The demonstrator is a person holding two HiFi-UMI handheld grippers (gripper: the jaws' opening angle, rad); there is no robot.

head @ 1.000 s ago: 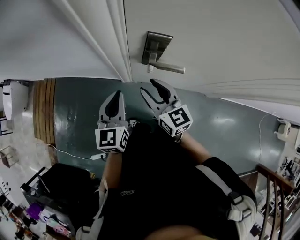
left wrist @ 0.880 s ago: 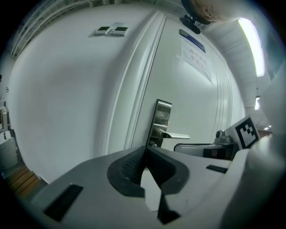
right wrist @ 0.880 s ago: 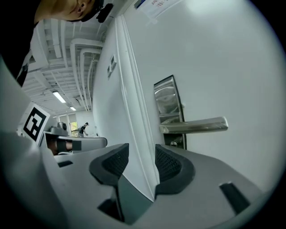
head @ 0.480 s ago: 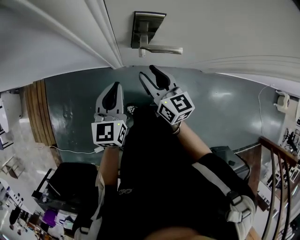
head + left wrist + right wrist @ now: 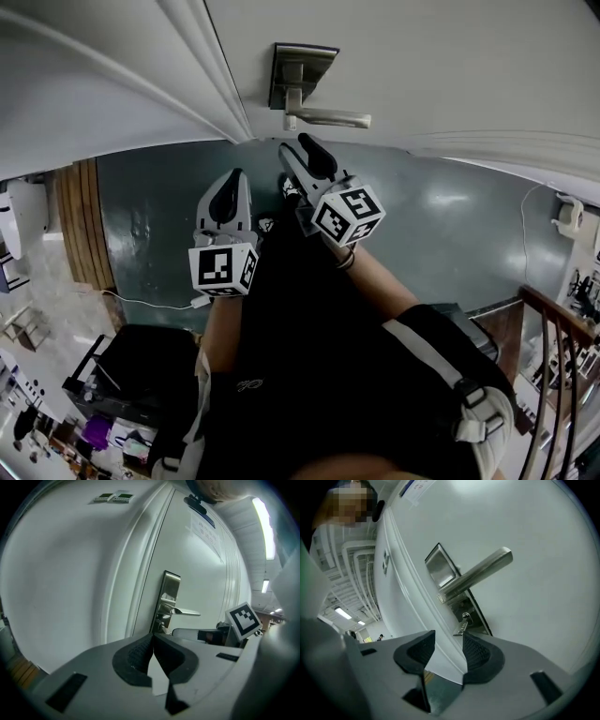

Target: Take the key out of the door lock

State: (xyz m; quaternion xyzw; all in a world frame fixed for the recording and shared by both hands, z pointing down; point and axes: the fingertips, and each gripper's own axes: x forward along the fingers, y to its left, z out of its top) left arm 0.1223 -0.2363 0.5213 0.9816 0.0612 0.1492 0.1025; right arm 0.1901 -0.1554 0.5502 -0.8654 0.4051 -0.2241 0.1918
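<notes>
Key sits in the door lock under the lever handle, at 12 o'clock just past the right claw, whose jaws are apart with nothing between them. Left claw is pressed together and empty, at 7 o'clock of the lock in the head view. Key is probably light, stiff and slick metal, so pinch the flat bow. The blade is hidden in the cylinder, and the bow is tiny with its shape unclear.
</notes>
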